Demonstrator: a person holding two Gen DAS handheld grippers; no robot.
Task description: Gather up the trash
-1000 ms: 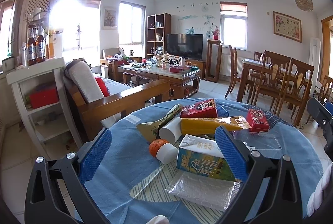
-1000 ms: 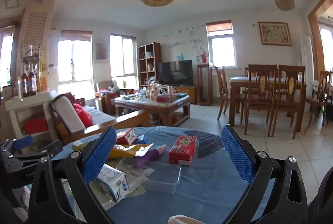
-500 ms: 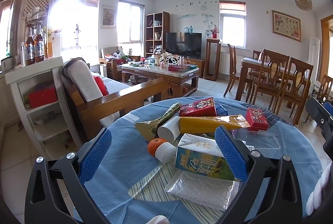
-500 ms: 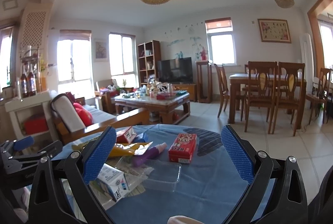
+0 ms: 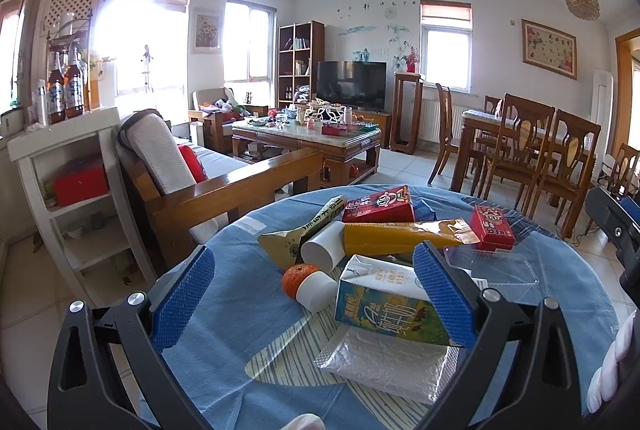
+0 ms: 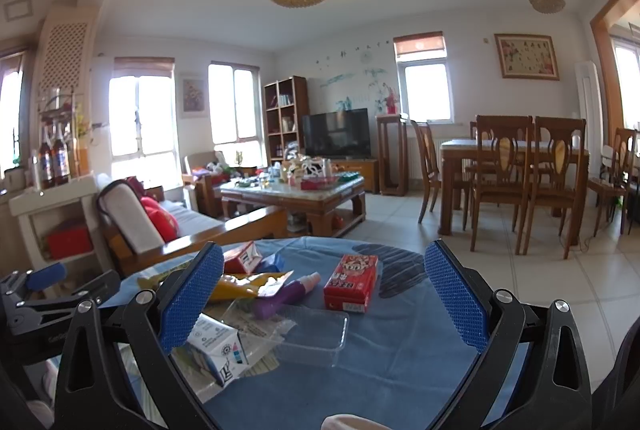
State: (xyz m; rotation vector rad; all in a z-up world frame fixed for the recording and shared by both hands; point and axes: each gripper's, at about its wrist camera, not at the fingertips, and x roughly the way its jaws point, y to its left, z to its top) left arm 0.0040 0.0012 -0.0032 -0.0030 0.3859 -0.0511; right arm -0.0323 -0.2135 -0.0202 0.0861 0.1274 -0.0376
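Note:
Trash lies piled on a round table with a blue cloth (image 5: 224, 294). In the left wrist view I see a milk carton (image 5: 384, 306), an orange (image 5: 294, 278), a white cap (image 5: 318, 290), a yellow wrapper (image 5: 400, 238), two red boxes (image 5: 380, 210) (image 5: 492, 228), a clear plastic tray (image 5: 492, 266) and a bubble-wrap pouch (image 5: 384, 362). My left gripper (image 5: 316, 294) is open and empty just short of the orange and carton. My right gripper (image 6: 324, 306) is open and empty above the clear tray (image 6: 312, 334), near the red box (image 6: 352, 282) and a purple bottle (image 6: 288, 294).
A wooden sofa (image 5: 224, 186) and a white shelf (image 5: 72, 190) stand left of the table. A coffee table (image 5: 308, 142) and TV are behind. A dining table with chairs (image 5: 532, 150) stands at the right. The left gripper's body shows in the right wrist view (image 6: 44, 306).
Both grippers have barely shifted. The trash sits slightly lower in the left view. Nothing was taken hold of or let go.

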